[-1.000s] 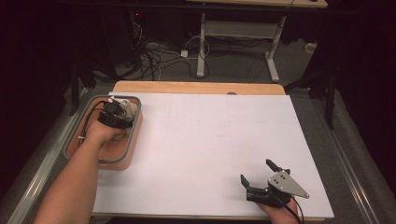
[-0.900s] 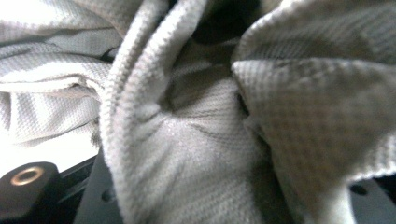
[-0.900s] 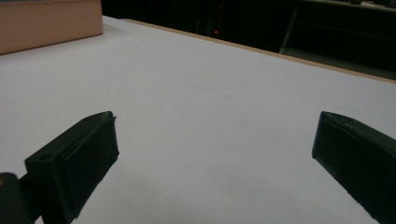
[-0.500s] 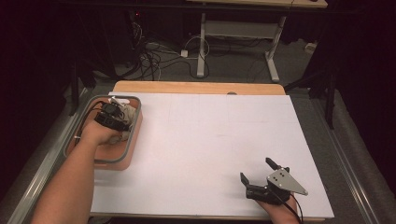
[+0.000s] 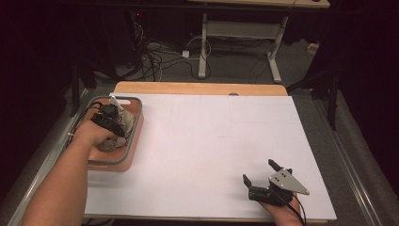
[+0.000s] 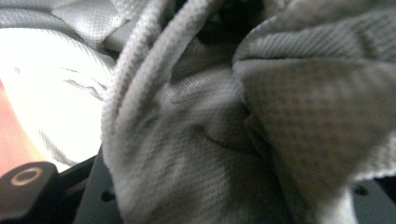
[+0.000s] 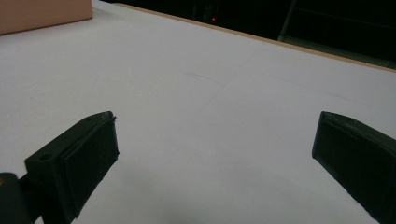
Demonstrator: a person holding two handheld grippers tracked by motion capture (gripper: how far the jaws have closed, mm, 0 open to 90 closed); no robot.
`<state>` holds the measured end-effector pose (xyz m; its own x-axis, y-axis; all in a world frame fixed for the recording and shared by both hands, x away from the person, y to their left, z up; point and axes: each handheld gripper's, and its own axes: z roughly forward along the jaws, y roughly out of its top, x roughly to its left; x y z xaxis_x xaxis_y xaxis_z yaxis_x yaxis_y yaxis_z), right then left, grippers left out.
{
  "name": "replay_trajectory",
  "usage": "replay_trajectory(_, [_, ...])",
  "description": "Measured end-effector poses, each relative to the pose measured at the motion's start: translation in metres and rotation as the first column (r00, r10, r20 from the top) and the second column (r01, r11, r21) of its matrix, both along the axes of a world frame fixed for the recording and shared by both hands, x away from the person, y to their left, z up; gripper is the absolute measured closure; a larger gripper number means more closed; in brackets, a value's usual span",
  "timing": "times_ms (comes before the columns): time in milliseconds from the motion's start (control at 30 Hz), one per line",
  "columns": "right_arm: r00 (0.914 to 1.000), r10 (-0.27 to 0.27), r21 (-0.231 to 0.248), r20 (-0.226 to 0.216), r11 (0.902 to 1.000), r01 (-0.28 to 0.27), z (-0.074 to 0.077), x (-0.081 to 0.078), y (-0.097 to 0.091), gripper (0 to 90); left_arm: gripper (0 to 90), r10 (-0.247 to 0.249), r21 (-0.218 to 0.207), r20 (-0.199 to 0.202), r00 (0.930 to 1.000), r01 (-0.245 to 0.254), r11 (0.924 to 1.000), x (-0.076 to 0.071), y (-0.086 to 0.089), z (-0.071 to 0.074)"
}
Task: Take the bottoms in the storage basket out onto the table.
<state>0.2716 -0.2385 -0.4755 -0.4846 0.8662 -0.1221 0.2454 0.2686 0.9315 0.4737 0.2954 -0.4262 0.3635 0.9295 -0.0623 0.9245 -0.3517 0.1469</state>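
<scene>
The left gripper is clamped on a crumpled grey knit cloth, ribbed and soft-folded, inside the rounded, grey-rimmed peach tray. Well to the right of the tray, the right gripper rests on the smooth white tabletop, its black padded jaws wide apart and empty.

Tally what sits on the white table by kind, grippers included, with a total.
Grippers: 2, left gripper and right gripper
Pink basket: 1
Grey cloth bundle in the basket: 1
Total: 4
</scene>
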Motion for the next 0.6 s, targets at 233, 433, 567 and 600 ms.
replay_trajectory(233, [0.9999, 0.006, 0.007, 0.015, 1.0000, -0.006, 0.001, -0.004, -0.002, 1.4, 53.3, -0.001, 0.030, -0.044, 0.9990, 0.002, 0.9995, -0.006, -0.002, 0.003])
replay_trajectory(433, [0.9996, 0.017, 0.006, 0.022, 0.9998, -0.017, 0.002, -0.006, -0.001, 1.4, 53.3, -0.006, 0.053, -0.098, 0.9952, 0.011, 0.9985, -0.009, -0.007, 0.007])
replay_trajectory(567, [0.9995, 0.019, 0.011, 0.024, 0.9997, -0.020, 0.003, -0.006, -0.001, 1.4, 53.3, -0.009, 0.055, -0.138, 0.9903, 0.017, 0.9984, -0.010, -0.010, 0.009])
replay_trajectory(600, [0.9995, 0.020, 0.012, 0.025, 0.9997, -0.020, 0.003, -0.006, -0.001, 1.4, 53.4, -0.011, 0.057, -0.150, 0.9887, 0.020, 0.9982, -0.010, -0.011, 0.010])
